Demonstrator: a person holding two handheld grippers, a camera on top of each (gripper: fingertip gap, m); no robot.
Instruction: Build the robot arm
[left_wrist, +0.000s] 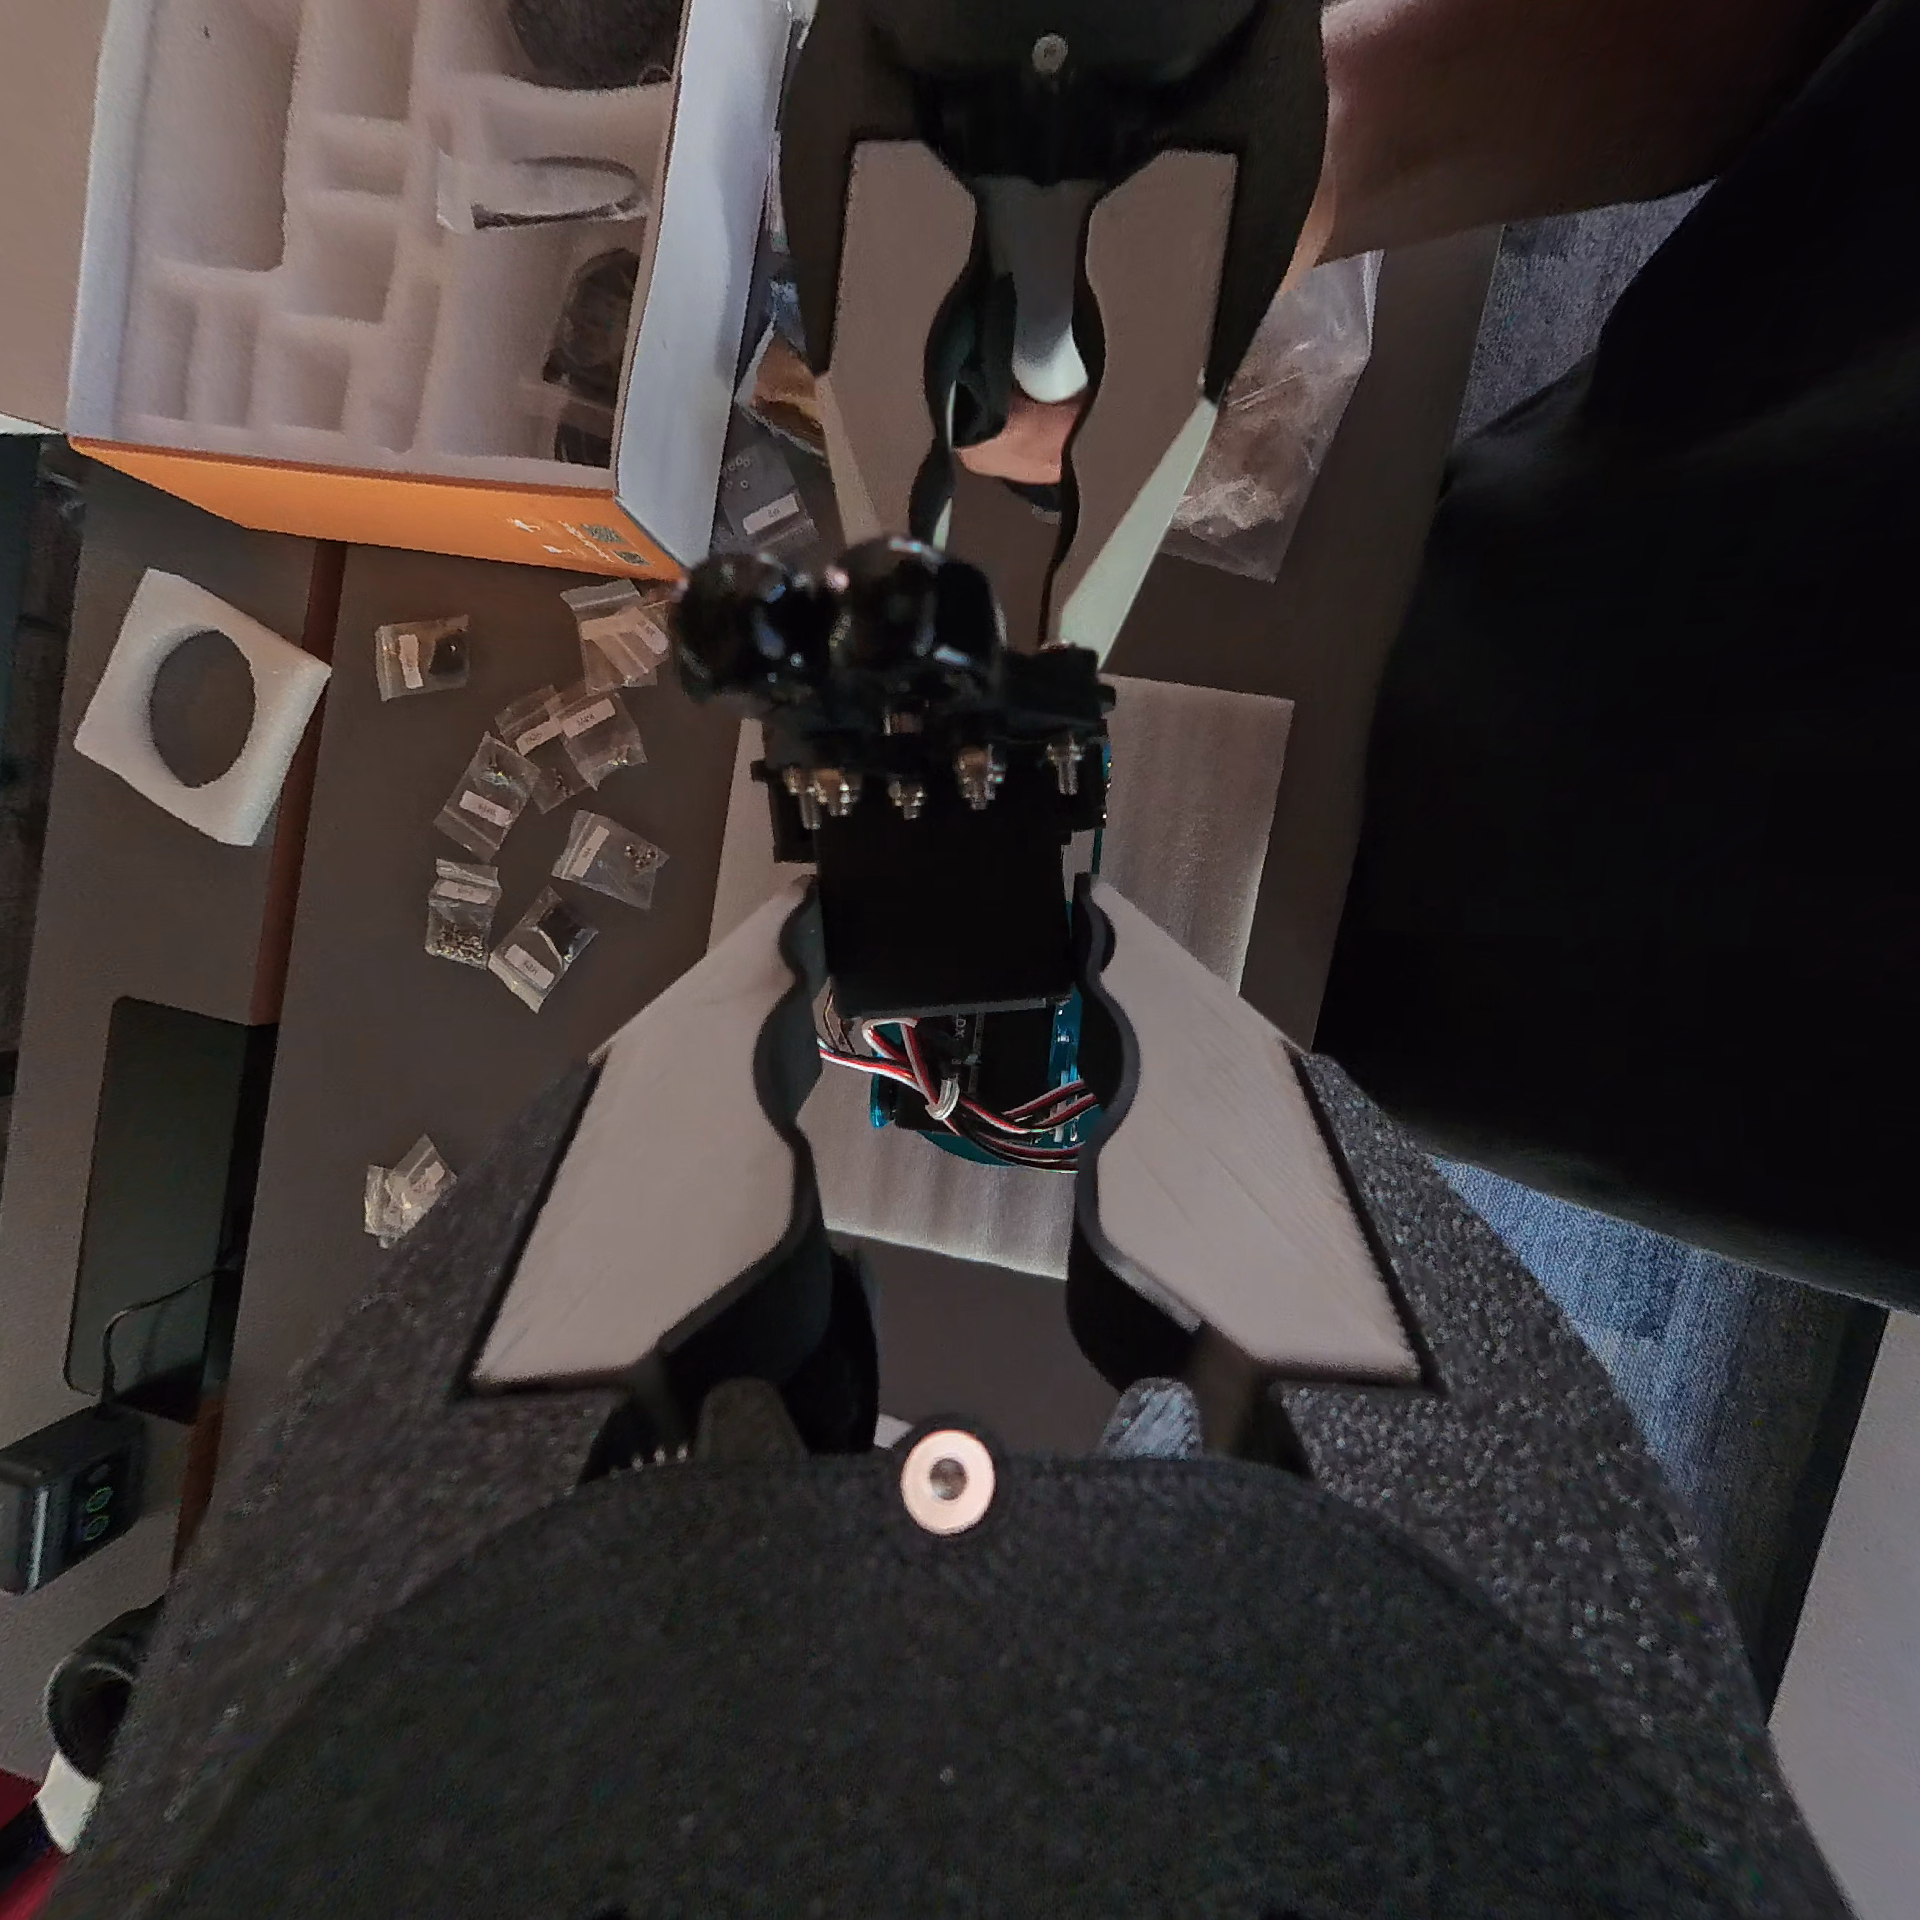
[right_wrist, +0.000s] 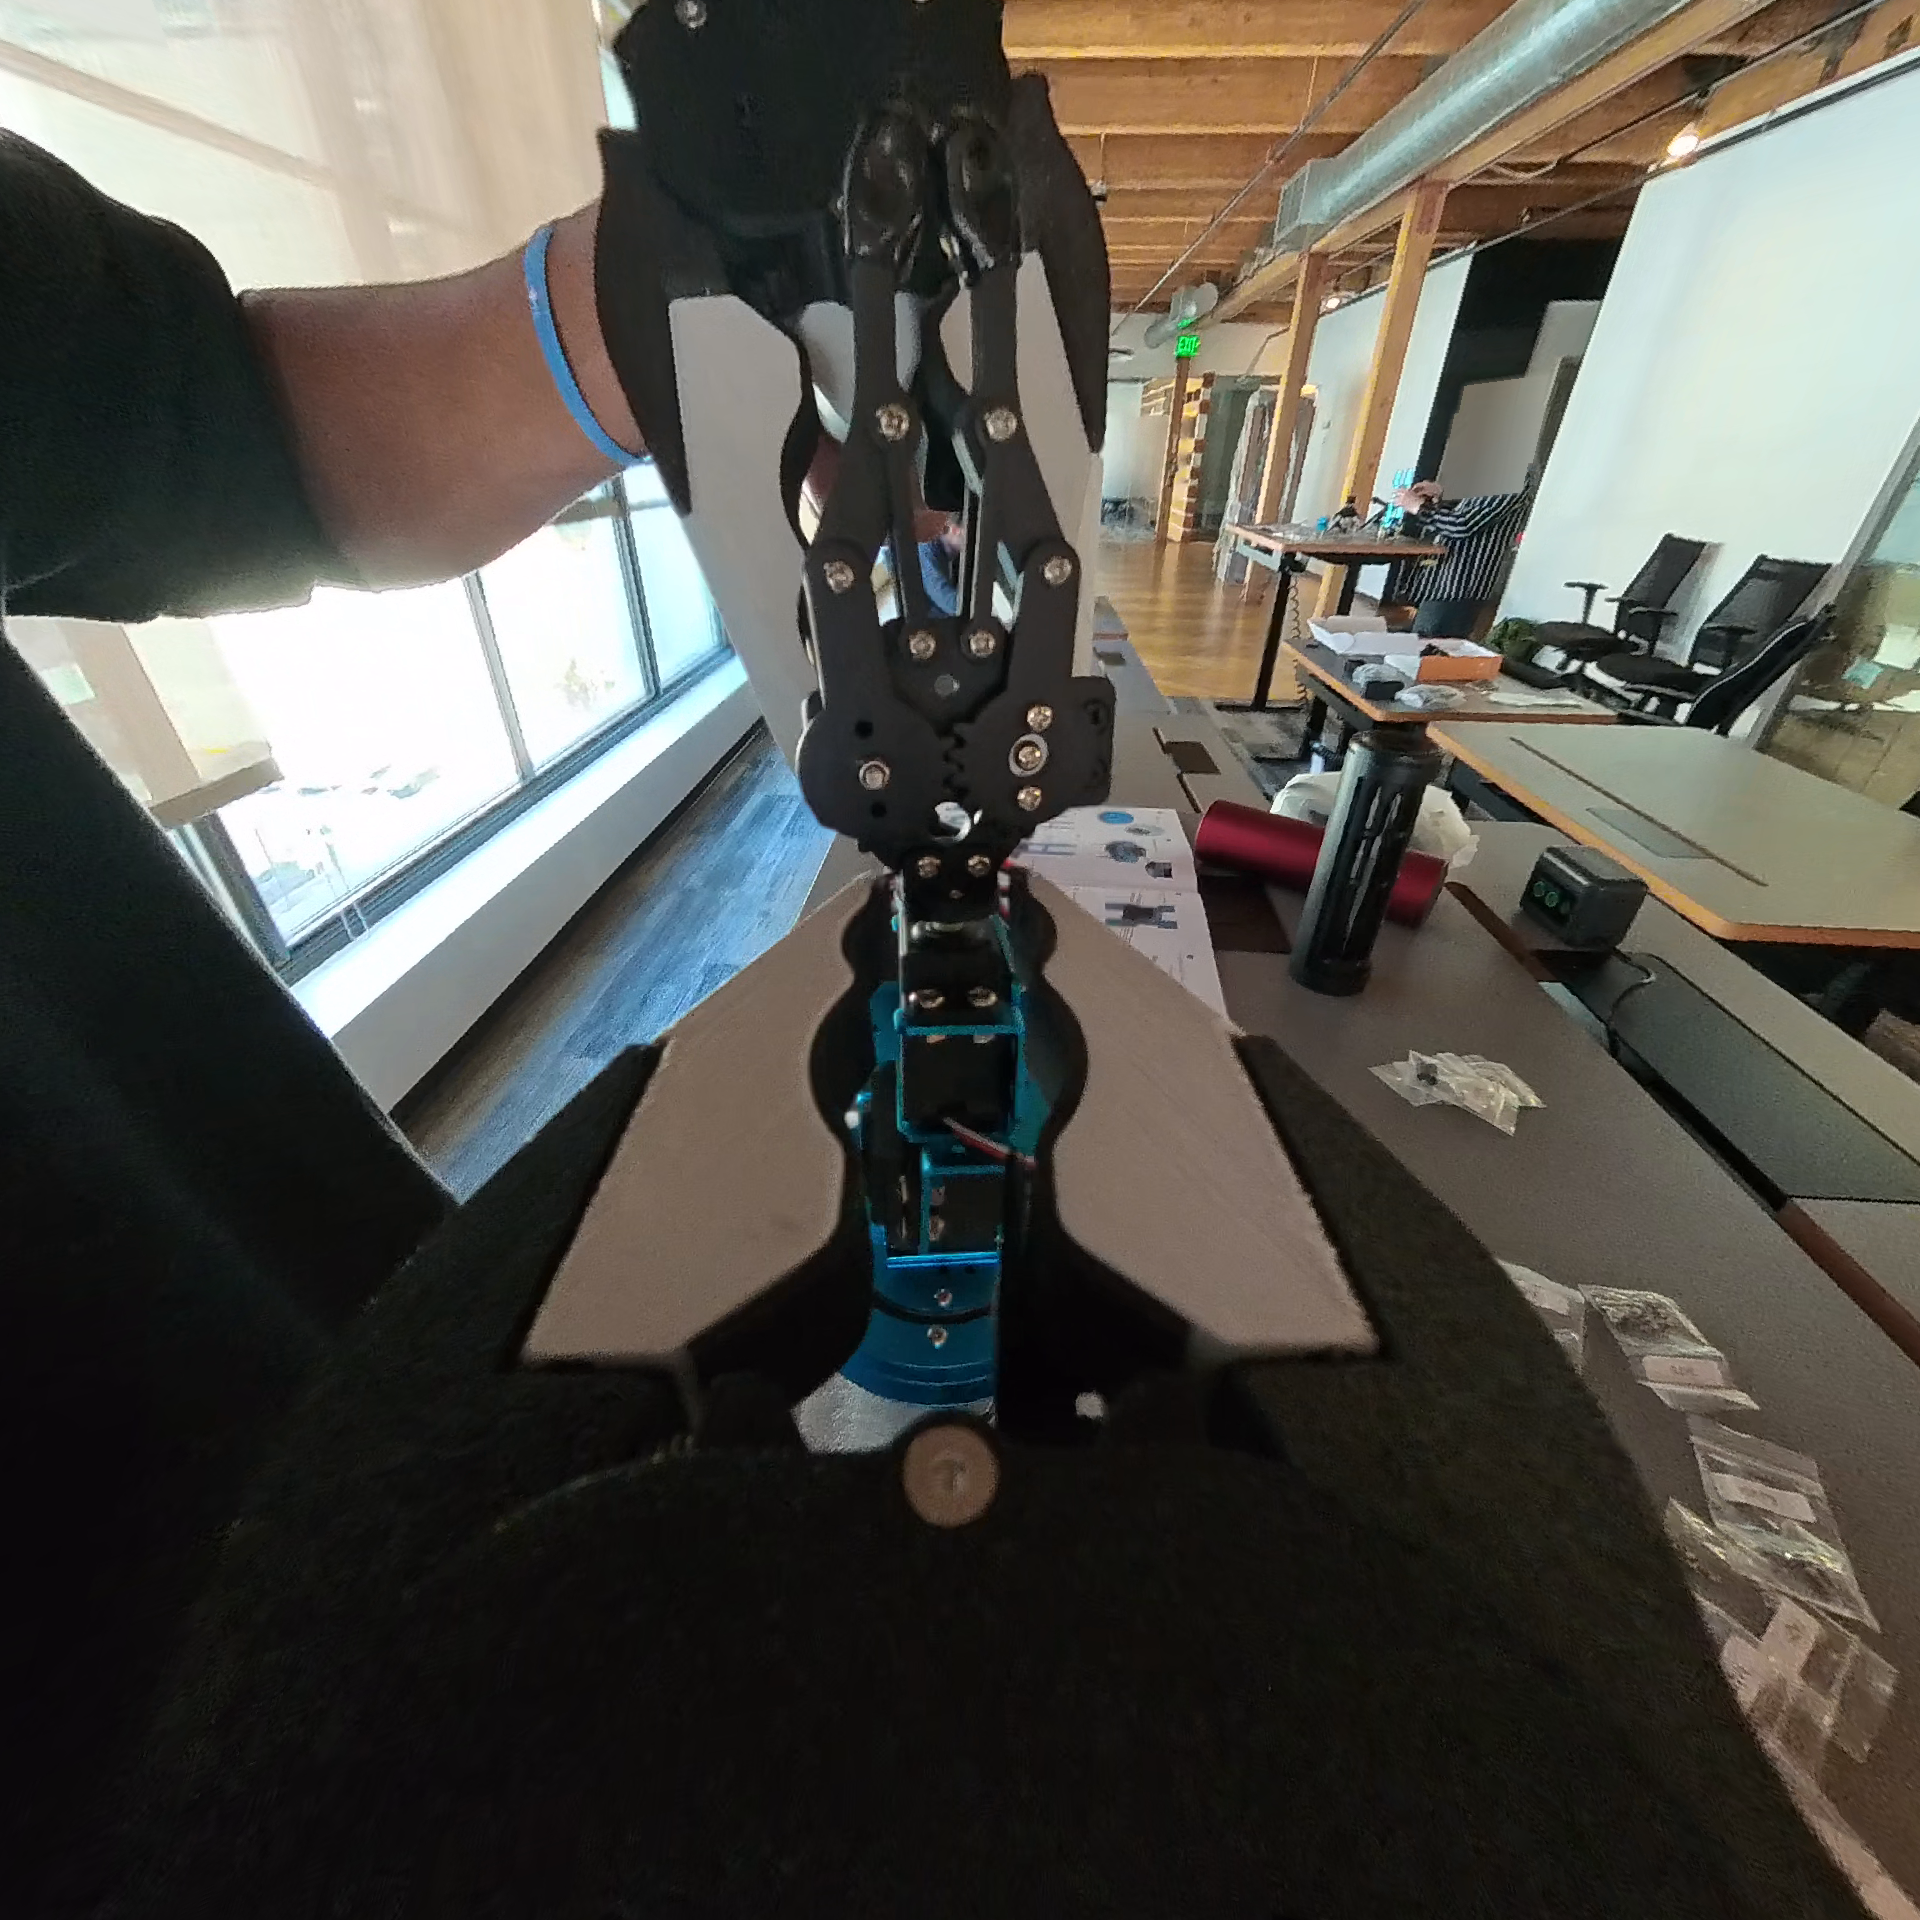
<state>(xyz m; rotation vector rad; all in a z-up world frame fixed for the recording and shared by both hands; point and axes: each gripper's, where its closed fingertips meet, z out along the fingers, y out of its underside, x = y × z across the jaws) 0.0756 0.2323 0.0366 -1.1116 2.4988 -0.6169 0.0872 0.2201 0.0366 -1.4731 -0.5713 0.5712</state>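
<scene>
A small robot arm with blue brackets (right_wrist: 935, 1288), black servos and a black claw (right_wrist: 935, 582) stands upright on a white foam sheet (left_wrist: 1195, 810). My left gripper (left_wrist: 943, 899) looks down on it and is shut on the claw's black base block (left_wrist: 940, 914). Red, white and black wires (left_wrist: 997, 1117) show below. My right gripper (right_wrist: 951, 899) comes in level, and its pads close on the wrist joint (right_wrist: 940, 935) just under the claw. The left gripper's black body (right_wrist: 748, 135) sits over the claw tips.
An open box with a white foam insert (left_wrist: 364, 260), a foam piece with a round hole (left_wrist: 197, 707) and several small parts bags (left_wrist: 561, 831) lie on the desk. A red cylinder (right_wrist: 1257, 842), a black tube (right_wrist: 1361, 862) and instruction sheets (right_wrist: 1132, 883) stand to the right. A forearm with a blue wristband (right_wrist: 561, 353) is at the left. The tips of both grippers are at nearly the same place.
</scene>
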